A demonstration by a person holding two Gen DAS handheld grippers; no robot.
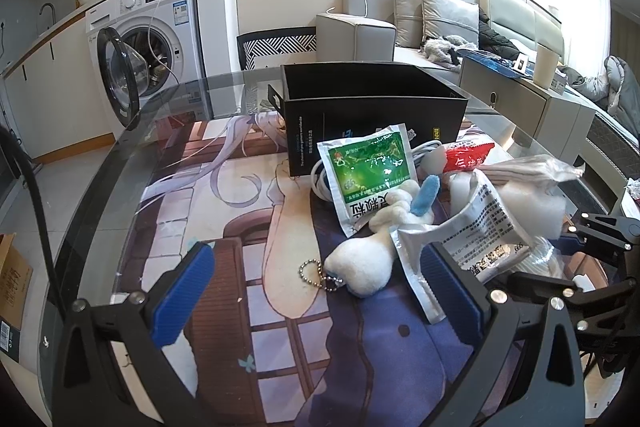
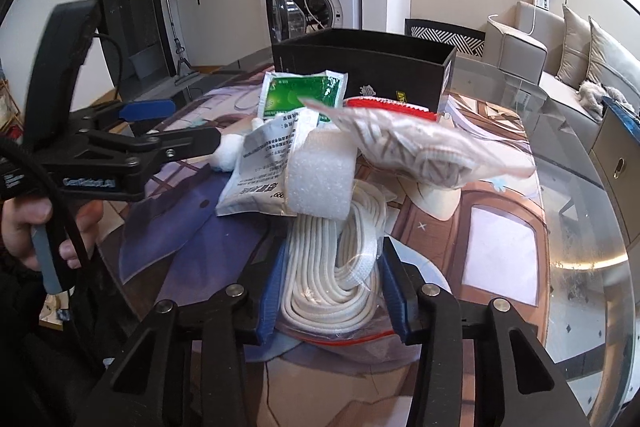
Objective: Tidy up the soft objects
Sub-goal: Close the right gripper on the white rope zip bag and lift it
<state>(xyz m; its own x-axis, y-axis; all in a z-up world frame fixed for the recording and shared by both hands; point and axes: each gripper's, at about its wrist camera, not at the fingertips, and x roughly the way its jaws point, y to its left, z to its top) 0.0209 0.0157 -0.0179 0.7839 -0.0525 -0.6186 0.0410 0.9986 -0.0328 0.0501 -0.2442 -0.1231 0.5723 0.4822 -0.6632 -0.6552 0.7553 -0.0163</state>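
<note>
- Right at the front of the right wrist view, the right gripper (image 2: 332, 281) is clenched on a bag of white rope (image 2: 340, 267), with a blue pad pressed on each side of the coils.
- Under everything is the glass bench (image 2: 580, 211), and a big picture mat (image 1: 224, 227) lies flat on it.
- At the far side of the mat stands a black box (image 1: 372, 107) with its top open.
- Just in front of the box is a pile of soft things.
- On top of the pile, a clear bag of folded cloth (image 2: 420, 151) lies tilted.
- A white foam block (image 2: 320, 179) lies on the far end of the rope bag.
- A silver packet with black writing (image 2: 260, 171) leans beside the foam.
- A green packet (image 1: 368, 163) leans against the front of the box.
- A red packet (image 1: 466, 155) pokes out next to the green one.
- A white plush toy (image 1: 364, 263) with a blue part lies at the near edge of the pile, and its little bead chain (image 1: 316, 273) rests on the mat.
- The left gripper (image 1: 316, 287) hangs over the mat with its blue pads (image 1: 184, 291) wide apart and holds nothing; the toy lies between them, and the right pad is close to the silver packet.
- A hand (image 2: 44, 227) holds the left gripper's handle.
</note>
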